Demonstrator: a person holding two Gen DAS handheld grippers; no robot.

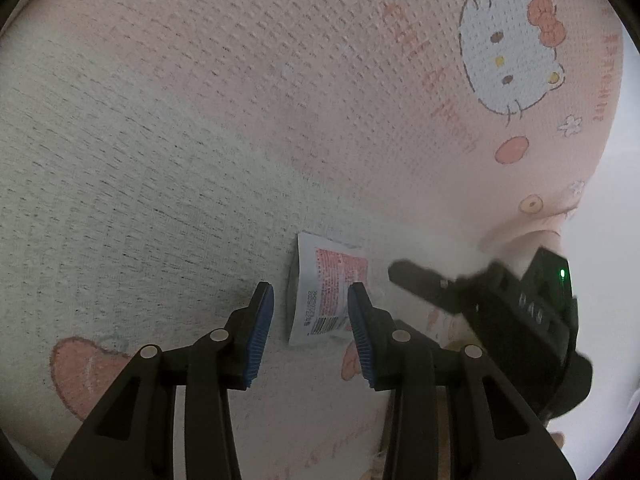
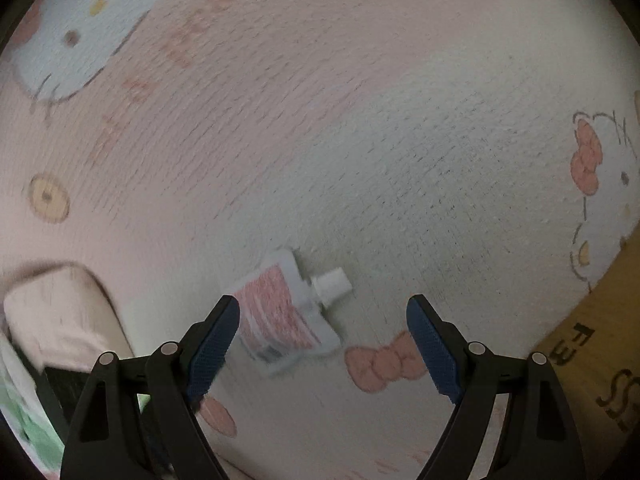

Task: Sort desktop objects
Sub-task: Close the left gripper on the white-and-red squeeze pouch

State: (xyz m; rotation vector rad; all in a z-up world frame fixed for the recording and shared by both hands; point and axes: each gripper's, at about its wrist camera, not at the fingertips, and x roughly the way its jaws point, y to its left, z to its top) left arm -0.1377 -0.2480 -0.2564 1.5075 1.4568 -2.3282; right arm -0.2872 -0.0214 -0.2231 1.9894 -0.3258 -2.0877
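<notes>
A small white pouch (image 1: 326, 292) with a red label and a barcode lies flat on a cat-print cloth (image 1: 200, 140). My left gripper (image 1: 311, 288) hovers over it, open. The pouch's lower part shows between the blue pads (image 1: 260, 320), which do not press on it. In the right wrist view the same pouch (image 2: 284, 316) has a white spout cap (image 2: 332, 282) and lies just ahead of the left finger. My right gripper (image 2: 323, 300) is wide open with nothing gripped. Its black body (image 1: 520, 312), with a green light, shows to the pouch's right in the left wrist view.
The pink and white cloth (image 2: 360, 120) covers most of the surface. A brown cardboard box (image 2: 592, 360) with black lettering sits at the right edge. A folded pink corner of cloth (image 2: 60, 312) and something green (image 2: 24, 420) lie at the lower left.
</notes>
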